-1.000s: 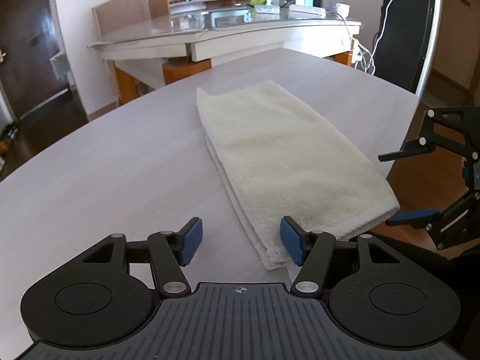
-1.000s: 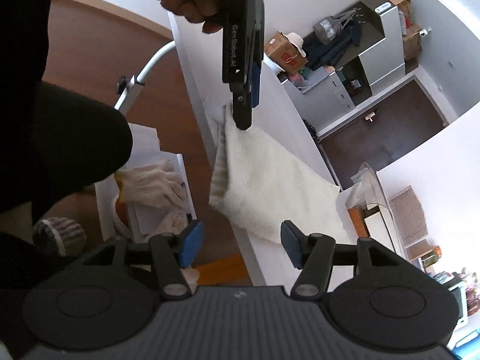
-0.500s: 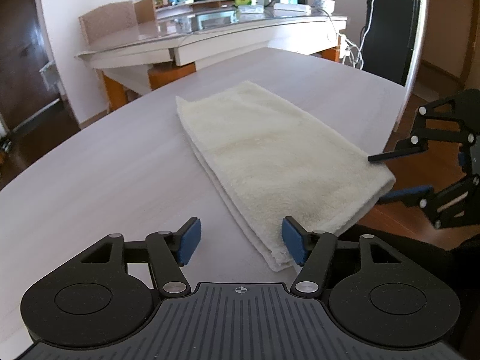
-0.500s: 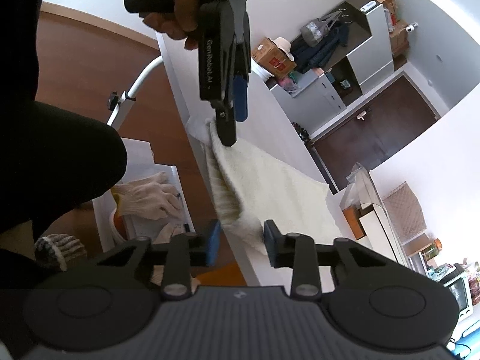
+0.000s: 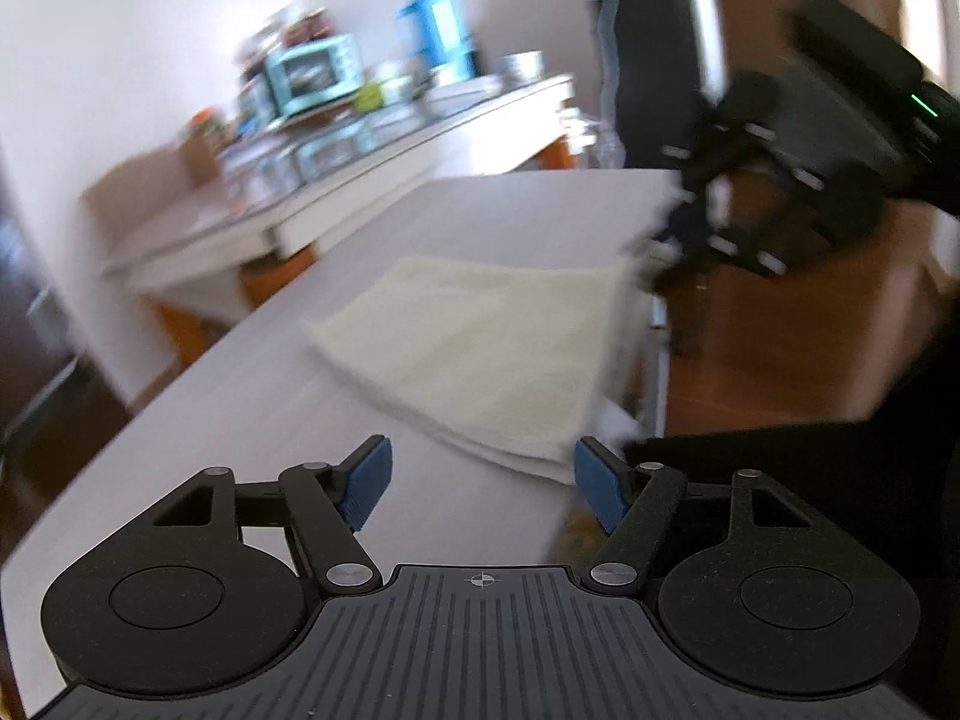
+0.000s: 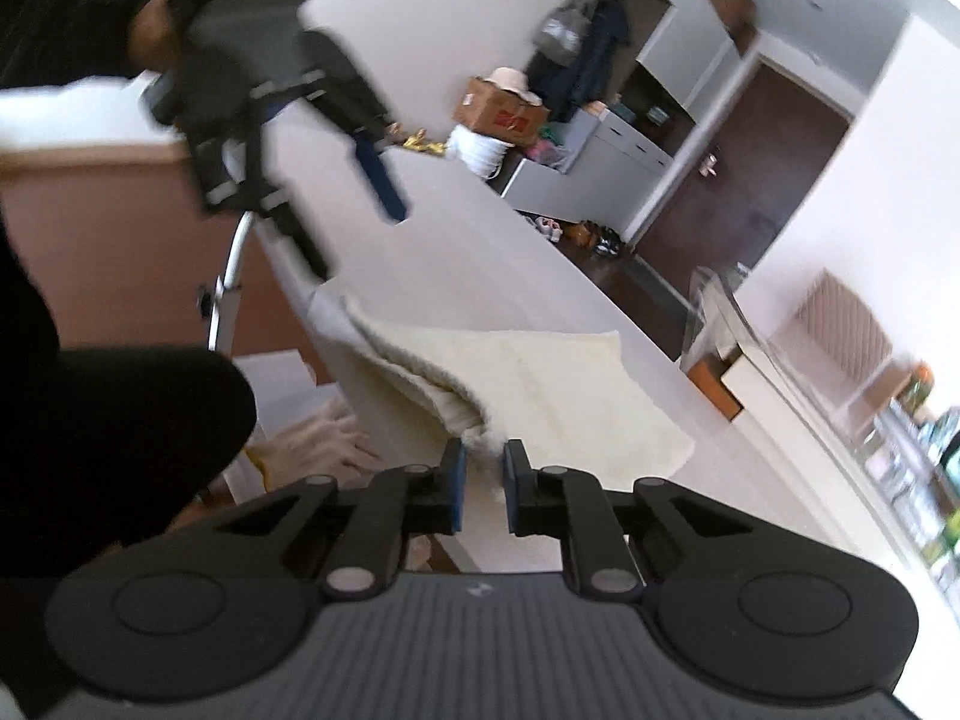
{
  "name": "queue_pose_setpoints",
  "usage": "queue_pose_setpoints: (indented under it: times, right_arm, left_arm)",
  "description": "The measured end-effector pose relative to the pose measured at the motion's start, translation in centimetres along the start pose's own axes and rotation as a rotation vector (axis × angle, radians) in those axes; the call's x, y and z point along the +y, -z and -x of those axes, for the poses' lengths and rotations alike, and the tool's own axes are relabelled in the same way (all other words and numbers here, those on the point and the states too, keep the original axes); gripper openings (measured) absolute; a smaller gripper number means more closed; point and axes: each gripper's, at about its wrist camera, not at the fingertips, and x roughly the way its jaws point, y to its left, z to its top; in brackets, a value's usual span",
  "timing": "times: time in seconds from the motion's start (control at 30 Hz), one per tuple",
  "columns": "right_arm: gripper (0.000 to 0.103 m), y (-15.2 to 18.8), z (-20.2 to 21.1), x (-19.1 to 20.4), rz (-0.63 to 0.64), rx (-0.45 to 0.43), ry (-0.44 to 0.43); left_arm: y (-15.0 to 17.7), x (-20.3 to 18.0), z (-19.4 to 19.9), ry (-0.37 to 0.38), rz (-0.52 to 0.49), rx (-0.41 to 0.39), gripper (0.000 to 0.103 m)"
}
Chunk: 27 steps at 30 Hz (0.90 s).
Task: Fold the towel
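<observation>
A cream towel (image 5: 480,342), folded once, lies on the pale table (image 5: 258,396) along its right edge. My left gripper (image 5: 483,489) hovers at the towel's near end. Its jaws are opening, and no cloth sits between the blue pads (image 5: 366,489). The towel's near corner lies just ahead of the right pad. My right gripper (image 6: 485,477) is at the other end of the towel (image 6: 552,384). Its jaws are closing and pinch a raised corner. The right gripper (image 5: 714,228) appears blurred at the towel's far corner. The left gripper (image 6: 336,204) hangs over the table edge.
A second table (image 5: 372,168) behind carries a teal toaster oven (image 5: 312,72) and a blue jug (image 5: 438,24). A black cabinet (image 5: 654,60) stands at the back right. Beyond the table edge are brown floor, a person's dark clothing (image 6: 120,432) and white gloves (image 6: 324,450) on papers.
The right jaws have narrowed from wide apart onto the towel's corner, and the gripper has risen and rolled. The left gripper has rolled and shifted, its jaws a little wider.
</observation>
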Motion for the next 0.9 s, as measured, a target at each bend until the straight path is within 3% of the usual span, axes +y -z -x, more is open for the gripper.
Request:
queue_pose_setpoints:
  times: [0.33,0.43,0.47,0.5,0.63,0.9]
  right_arm:
    - [0.014,-0.4,1.2,-2.1,-0.088,-0.025,-0.035]
    - [0.014,-0.2,1.5,-2.7,-0.117,-0.037,-0.04]
    - [0.014,-0.1,1.5,-2.8,-0.127,-0.038,-0.041]
    - [0.014,0.0,1.5,-3.0,-0.132,-0.038,-0.041]
    - [0.012,0.7,1.6,-2.4,-0.108,-0.014,-0.039]
    - [0.009,1.2,2.8,-1.6,-0.108,0.003,-0.133]
  left_arm:
    - [-1.2,-4.1,-4.4,-0.003,-0.209,0.004,0.056]
    - [-1.2,-4.4,-4.7,-0.002,-0.252,0.023,0.03]
    - [-1.1,-4.5,-4.6,-0.002,-0.262,0.028,0.017]
    - [-1.1,-4.5,-4.4,0.001,-0.264,0.026,0.011]
    - [-1.5,-3.8,-3.0,0.037,-0.236,0.027,0.01]
    - [-3.3,-0.8,-1.0,0.095,-0.088,-0.014,0.009]
